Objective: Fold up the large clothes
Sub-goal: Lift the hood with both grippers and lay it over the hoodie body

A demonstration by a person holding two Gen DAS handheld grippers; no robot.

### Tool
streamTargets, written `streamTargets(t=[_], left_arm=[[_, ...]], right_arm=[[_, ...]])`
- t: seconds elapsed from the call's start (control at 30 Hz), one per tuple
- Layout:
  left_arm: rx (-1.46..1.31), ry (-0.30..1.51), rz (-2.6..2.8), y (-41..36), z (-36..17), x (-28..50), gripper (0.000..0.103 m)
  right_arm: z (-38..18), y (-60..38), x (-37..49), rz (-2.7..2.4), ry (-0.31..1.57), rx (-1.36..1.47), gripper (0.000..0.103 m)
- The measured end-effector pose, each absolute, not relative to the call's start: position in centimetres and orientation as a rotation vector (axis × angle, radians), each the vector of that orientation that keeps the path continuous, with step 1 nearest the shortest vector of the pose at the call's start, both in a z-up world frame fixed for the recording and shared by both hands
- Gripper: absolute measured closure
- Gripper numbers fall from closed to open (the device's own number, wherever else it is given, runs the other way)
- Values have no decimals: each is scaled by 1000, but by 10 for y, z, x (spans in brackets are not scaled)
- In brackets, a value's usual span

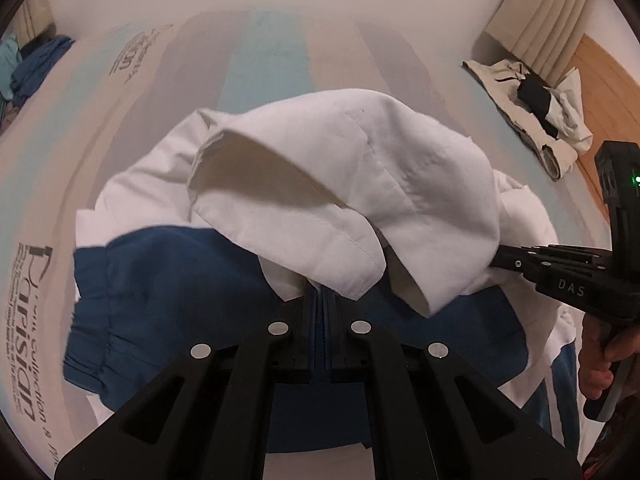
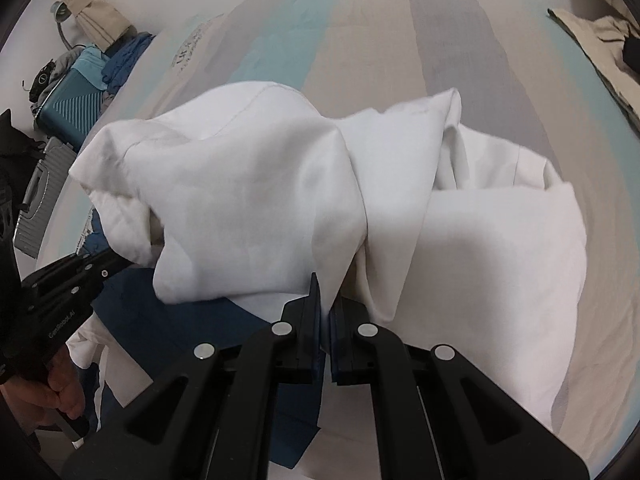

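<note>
The left gripper (image 1: 323,300) is pinching its jaws tight on the edge of the white and blue garment (image 1: 344,176) at lower centre of the left wrist view. The right gripper (image 2: 326,300) is likewise clamping a white fold of that garment (image 2: 256,184), jaws pressed together on the cloth.

The garment is lying bunched in the middle of each frame on a striped bed sheet (image 1: 264,64) with printed lettering. A pile of pale and black clothes (image 1: 532,108) is sitting at the upper right by a padded headboard (image 1: 540,12); a teal suitcase (image 2: 68,108) is standing at the upper left of the right wrist view.

The garment's long axis cannot be told from this heap.
</note>
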State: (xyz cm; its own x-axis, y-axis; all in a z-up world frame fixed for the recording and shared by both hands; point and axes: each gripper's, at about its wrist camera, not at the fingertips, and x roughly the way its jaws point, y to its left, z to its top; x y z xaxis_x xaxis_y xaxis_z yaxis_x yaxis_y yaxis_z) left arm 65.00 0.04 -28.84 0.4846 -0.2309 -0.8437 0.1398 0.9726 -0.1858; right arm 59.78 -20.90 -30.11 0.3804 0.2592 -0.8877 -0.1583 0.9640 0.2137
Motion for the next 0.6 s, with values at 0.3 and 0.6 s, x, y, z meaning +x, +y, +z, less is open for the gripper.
streamTargets(t=[0.3,0.6], left_arm=[[-90,1077,-235,-1,-306,648,102],[-53,1095,-249,-5,-309,643,99]], right_arm=[[-314,-197,598,257,1177,63,101],[-319,-190,602,242,1205,50,98]])
